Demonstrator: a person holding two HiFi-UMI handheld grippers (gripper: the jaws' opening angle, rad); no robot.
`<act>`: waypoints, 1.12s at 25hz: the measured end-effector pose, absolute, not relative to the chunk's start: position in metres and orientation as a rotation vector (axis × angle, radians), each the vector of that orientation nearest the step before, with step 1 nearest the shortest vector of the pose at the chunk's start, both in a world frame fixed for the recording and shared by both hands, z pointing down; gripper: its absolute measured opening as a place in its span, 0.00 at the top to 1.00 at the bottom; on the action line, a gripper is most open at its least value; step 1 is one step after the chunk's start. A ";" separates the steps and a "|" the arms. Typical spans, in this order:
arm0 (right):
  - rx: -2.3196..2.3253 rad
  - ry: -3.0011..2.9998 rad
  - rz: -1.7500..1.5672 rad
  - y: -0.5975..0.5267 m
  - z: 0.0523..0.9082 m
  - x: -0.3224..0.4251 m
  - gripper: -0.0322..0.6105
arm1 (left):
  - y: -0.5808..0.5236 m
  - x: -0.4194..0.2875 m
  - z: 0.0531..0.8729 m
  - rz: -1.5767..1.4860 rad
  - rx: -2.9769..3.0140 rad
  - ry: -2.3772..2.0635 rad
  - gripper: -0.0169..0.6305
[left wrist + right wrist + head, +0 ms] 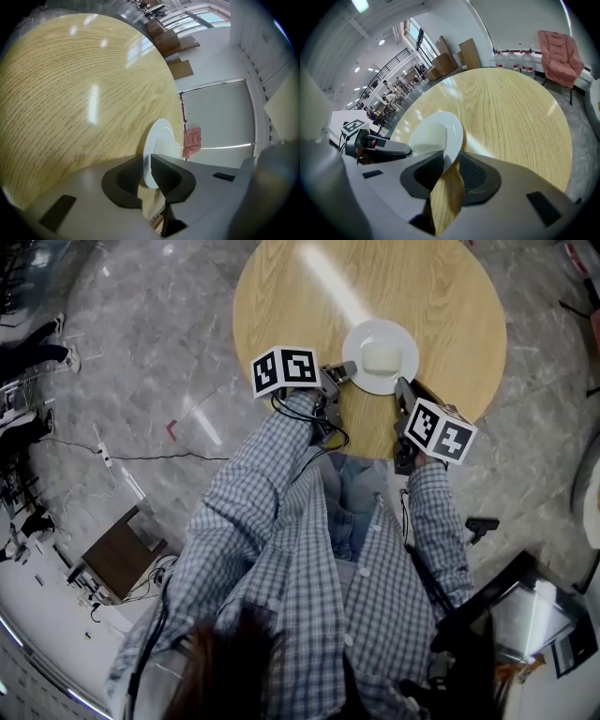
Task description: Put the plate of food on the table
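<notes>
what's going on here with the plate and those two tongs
A person stands at a round wooden table with tongs in each hand. The left tongs and the right tongs are each shut on opposite edges of a white plate carrying a pale block of food. The plate is over the table's near side. Whether it already rests on the wood or hangs just above it is unclear.

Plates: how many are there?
1. The plate is over the near side of the round table, its rim gripped by the left gripper and the right gripper.
</notes>
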State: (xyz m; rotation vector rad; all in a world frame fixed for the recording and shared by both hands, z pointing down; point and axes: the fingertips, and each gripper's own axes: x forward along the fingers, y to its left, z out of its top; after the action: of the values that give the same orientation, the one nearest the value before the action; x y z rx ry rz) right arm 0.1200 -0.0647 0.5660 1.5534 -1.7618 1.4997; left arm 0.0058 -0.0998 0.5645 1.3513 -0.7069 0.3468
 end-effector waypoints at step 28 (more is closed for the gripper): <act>1.342 -1.881 0.655 -0.077 0.533 0.113 0.78 | -0.104 0.015 0.551 0.179 1.349 -0.604 0.69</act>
State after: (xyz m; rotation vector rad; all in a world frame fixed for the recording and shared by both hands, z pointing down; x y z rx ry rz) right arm 0.1130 -0.0765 0.5334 1.3422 -1.8814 0.6546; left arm 0.0153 -0.1040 0.5508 1.3493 -0.6044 0.1789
